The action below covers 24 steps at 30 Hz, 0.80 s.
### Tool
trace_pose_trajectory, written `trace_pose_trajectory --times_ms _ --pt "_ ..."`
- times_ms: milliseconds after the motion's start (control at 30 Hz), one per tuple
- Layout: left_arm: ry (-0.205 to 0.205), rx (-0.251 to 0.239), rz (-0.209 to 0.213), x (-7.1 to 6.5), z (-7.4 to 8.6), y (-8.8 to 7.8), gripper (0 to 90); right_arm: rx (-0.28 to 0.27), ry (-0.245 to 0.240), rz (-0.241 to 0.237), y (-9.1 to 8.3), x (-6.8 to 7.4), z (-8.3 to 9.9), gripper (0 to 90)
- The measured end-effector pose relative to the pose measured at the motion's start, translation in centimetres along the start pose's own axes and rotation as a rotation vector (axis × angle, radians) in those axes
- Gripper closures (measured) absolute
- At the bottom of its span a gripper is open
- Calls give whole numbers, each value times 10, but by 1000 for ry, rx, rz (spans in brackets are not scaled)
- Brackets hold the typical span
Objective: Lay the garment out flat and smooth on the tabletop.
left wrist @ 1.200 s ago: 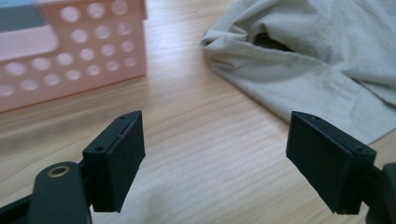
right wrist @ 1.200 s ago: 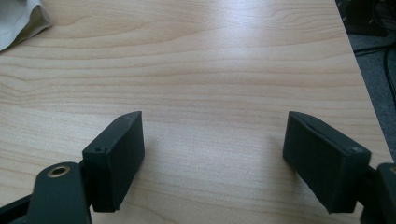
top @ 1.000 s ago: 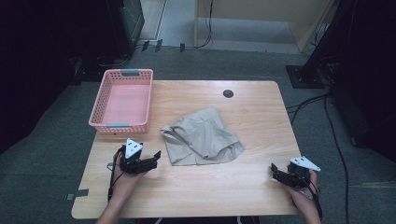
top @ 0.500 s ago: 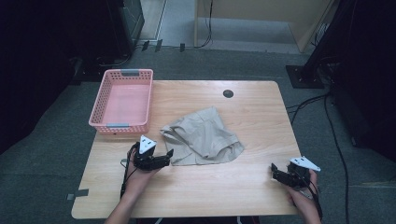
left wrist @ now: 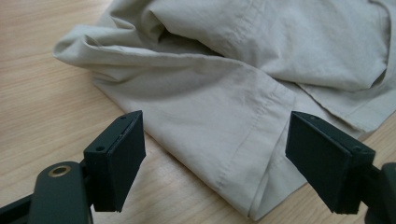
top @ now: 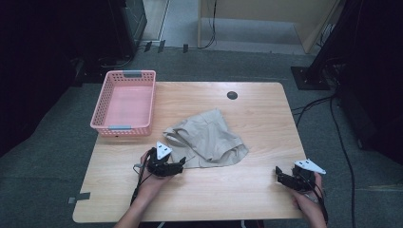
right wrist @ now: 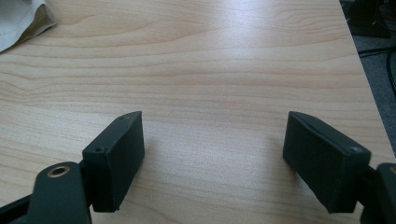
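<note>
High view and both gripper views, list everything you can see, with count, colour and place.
Table: one, light wood, centre.
Basket: one, pink, table's far left corner.
Garment: one, beige, crumpled, mid-table.
Round grommet: one, dark, far edge of the table.
Cables: several, black, on the grey floor at right.
Left hand-held gripper: one, black, jaws open at the garment's near hem.
Right hand-held gripper: one, black, jaws open over bare wood, near right corner.

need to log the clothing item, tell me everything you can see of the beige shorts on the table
The beige shorts are a thin, woven-looking fabric with stitched hems, lying crumpled and partly folded over themselves near the middle of the wooden table, to the right of the pink basket. The left gripper, jaws open, sits at the near leg hem; nothing grips them.
</note>
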State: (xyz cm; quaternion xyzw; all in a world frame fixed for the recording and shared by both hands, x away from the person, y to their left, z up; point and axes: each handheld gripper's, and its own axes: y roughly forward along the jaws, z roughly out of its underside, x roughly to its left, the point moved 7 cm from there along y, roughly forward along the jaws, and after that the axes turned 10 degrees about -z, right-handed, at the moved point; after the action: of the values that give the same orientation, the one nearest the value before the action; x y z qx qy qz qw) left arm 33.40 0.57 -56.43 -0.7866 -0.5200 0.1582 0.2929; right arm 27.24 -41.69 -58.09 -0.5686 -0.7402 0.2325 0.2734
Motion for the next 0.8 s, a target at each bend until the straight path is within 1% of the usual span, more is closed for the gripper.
trace_pose_trajectory --times_ms 33,133,167,233,267,300,367,400,433,467,533,567,600,633,667,700,733,767,800 --pt "1 -3 4 -2 1 0 246 0 0 0 0 0 0 209" --pt "9 -1 9 -6 2 1 247 0 0 0 0 0 0 209" --pt "19 1 10 -7 3 1 247 0 0 0 0 0 0 209" --pt "37 3 4 -10 5 2 255 0 0 0 0 0 0 209" --pt "37 3 4 -10 5 2 257 0 0 -1 0 0 0 209" --pt "51 8 -7 -10 6 3 257 0 0 -1 0 0 0 209" --pt "74 24 -21 -13 8 5 330 3 -13 -14 0 2 0 207" --pt "82 21 -18 -13 8 4 330 3 -13 -14 0 2 0 207" --pt "85 18 -14 -13 8 4 372 5 -15 -18 0 2 0 204" --pt "82 15 10 -14 8 3 407 5 -18 -18 0 2 0 204" --pt "82 16 24 -15 8 3 452 6 -20 -21 0 3 1 204" --pt "82 16 24 -15 8 3 475 5 -27 -25 -1 5 1 204" --pt "79 13 33 -14 8 3 497 3 -41 -28 -2 7 2 247" --pt "79 13 33 -14 8 3 507 3 -41 -28 -2 7 2 247" --pt "83 14 35 -15 8 2 513 15 -58 -47 -2 12 2 249" --pt "83 14 35 -15 8 2 525 16 -63 -50 -3 14 1 249" --pt "85 12 42 -15 8 2 538 10 -62 -61 -3 16 0 249" --pt "85 12 42 -15 8 2 545 10 -62 -61 -3 16 0 249" --pt "82 10 45 -15 8 2 556 -13 -47 -81 -5 18 -3 248"
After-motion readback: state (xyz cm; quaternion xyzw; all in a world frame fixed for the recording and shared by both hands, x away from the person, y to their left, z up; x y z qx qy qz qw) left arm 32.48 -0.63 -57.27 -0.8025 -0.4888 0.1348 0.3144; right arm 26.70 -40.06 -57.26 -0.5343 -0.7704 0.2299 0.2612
